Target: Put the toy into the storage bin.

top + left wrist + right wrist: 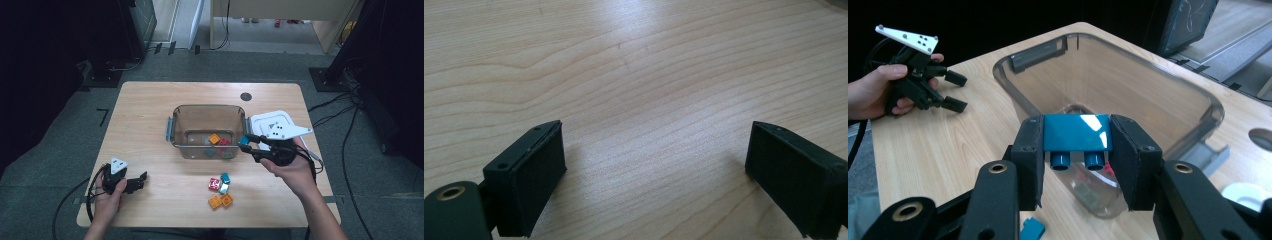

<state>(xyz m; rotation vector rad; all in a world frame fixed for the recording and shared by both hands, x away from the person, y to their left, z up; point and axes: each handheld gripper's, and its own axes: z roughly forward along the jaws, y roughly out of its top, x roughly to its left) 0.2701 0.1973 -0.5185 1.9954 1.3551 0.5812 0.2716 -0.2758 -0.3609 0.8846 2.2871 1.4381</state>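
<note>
Blue brick (1077,132) sits clamped in the right gripper (1077,150) at centre frame, with the clear bin (1208,107) just beyond; left gripper (654,165), jaws spread and empty, rests over bare table (634,60).

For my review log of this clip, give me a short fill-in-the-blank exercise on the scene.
1. The right gripper holds a ____ block.
2. That block hangs at the rim of the clear ____.
3. The left gripper has its jaws ____, nothing between them.
4. The white lid lies to the bin's ____ in the high view.

Missing: blue; bin; open; right
</note>
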